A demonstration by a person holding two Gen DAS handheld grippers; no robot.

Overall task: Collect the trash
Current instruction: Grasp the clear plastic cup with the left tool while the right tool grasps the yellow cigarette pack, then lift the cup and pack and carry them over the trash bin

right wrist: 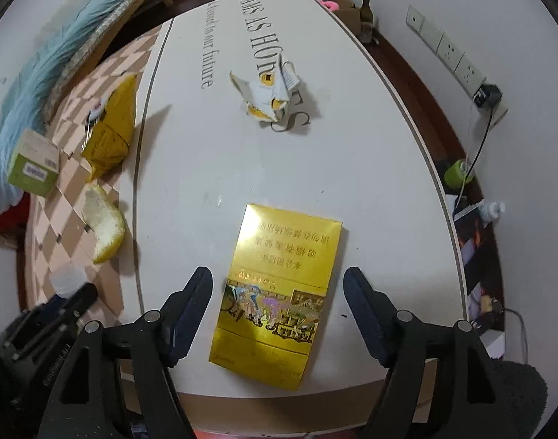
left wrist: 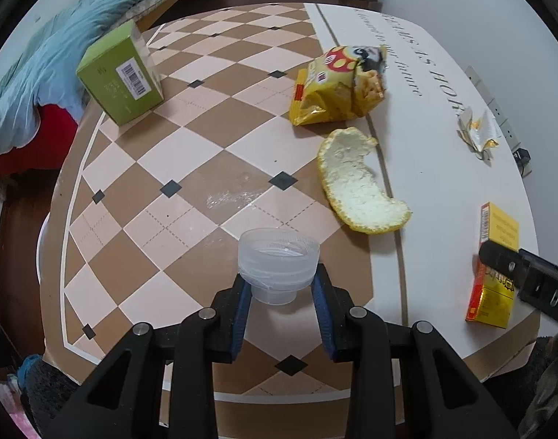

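Observation:
A clear plastic cup (left wrist: 279,267) sits pinched between the blue pads of my left gripper (left wrist: 281,287), just above the checkered table (left wrist: 191,168). My right gripper (right wrist: 279,278) stands open, with a gap on each side of a flat gold cigarette box (right wrist: 279,292) on the white half of the table. A yellow snack bag (left wrist: 337,84), a piece of citrus peel (left wrist: 355,183) and a crumpled white wrapper (right wrist: 268,91) lie farther out. In the left wrist view, the right gripper's black finger (left wrist: 513,267) overlaps the gold box (left wrist: 494,267).
A green carton (left wrist: 120,73) stands at the far left of the table. A bed with a blue blanket (left wrist: 30,73) runs along the left. Wall sockets (right wrist: 451,51) with a plugged charger (right wrist: 489,95) and floor clutter lie to the right.

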